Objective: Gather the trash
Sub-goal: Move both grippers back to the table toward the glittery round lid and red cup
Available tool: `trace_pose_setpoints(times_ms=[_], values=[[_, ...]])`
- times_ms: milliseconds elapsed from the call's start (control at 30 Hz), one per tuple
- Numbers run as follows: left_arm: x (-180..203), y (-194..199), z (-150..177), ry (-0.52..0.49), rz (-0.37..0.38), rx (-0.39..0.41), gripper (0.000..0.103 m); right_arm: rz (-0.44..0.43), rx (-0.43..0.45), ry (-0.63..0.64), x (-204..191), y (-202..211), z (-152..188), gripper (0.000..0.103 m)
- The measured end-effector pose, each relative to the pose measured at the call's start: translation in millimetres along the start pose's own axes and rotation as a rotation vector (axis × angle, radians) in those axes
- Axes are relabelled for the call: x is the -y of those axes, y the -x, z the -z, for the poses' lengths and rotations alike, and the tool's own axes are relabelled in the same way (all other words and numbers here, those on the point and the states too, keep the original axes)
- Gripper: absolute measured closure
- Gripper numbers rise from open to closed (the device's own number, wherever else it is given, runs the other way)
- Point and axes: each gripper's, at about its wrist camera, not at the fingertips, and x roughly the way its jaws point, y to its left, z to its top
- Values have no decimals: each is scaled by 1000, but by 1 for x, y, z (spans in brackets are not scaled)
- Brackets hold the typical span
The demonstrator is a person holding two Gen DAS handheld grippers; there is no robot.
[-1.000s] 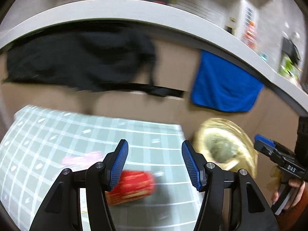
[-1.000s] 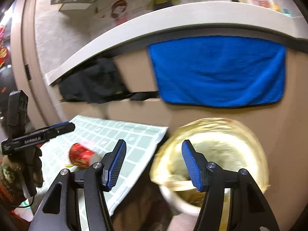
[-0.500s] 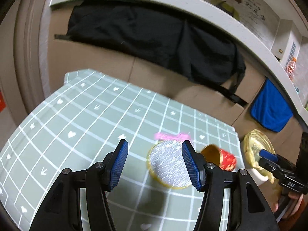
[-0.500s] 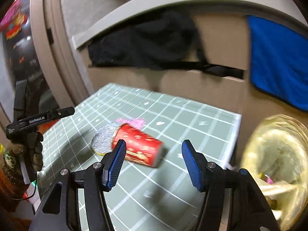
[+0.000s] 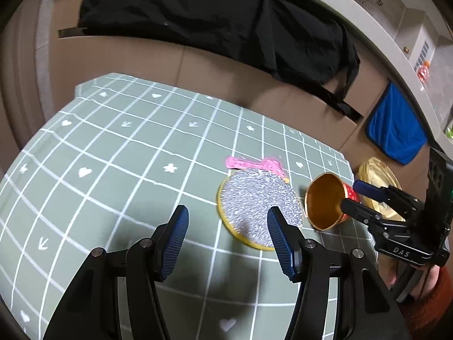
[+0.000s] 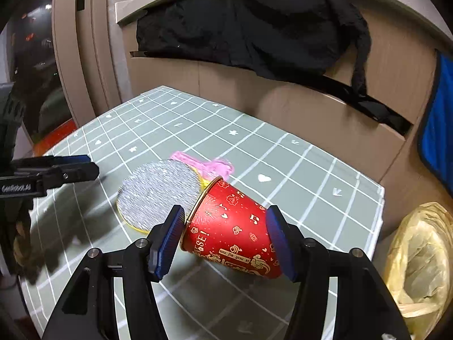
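A red paper cup [image 6: 232, 226] with gold print lies on its side on the green grid mat [image 6: 297, 175]; its gold inside shows in the left wrist view [image 5: 325, 205]. My right gripper [image 6: 225, 239] is open with its fingers on either side of the cup. It also shows in the left wrist view [image 5: 359, 198]. A round silver foil lid [image 5: 259, 211] lies flat beside the cup, with a pink plastic piece [image 5: 254, 164] behind it. My left gripper [image 5: 228, 239] is open and empty, just short of the lid. It also shows in the right wrist view [image 6: 82, 165].
A bin lined with a yellow bag [image 6: 421, 257] stands off the mat's right edge. A tan sofa back [image 5: 170, 56] carries a black garment [image 5: 212, 19] and a blue cloth [image 5: 393, 133]. A pillar [image 6: 85, 42] stands at the left.
My right gripper has swung from the bin to the red cup and now straddles it. My left gripper has drawn back and turned toward the foil lid.
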Motion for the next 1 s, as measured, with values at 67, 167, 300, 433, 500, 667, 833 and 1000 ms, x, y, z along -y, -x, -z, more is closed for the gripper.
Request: trace_pose_setpoints(times_ms=[67, 167, 300, 433, 500, 667, 833, 1000], values=[[4, -11, -5, -12, 16, -12, 44, 31, -2, 8, 10, 4, 7, 47], [15, -31, -14, -40, 30, -23, 44, 34, 6, 0, 24, 9, 17, 46], [27, -62, -26, -82, 8, -21, 44, -20, 20, -41, 36, 19, 28, 46], [39, -84, -32, -151, -30, -29, 44, -119, 63, -84, 44, 36, 39, 46], [45, -89, -30, -183, -36, -60, 44, -121, 72, -103, 47, 44, 44, 46], [48, -75, -13, -210, -40, -86, 44, -94, 69, -148, 58, 52, 54, 46], [45, -48, 14, -168, -7, -99, 44, -155, 57, -264, 70, 50, 71, 46], [34, -34, 23, -57, 16, -106, 44, -197, 43, -302, 61, 45, 84, 45]])
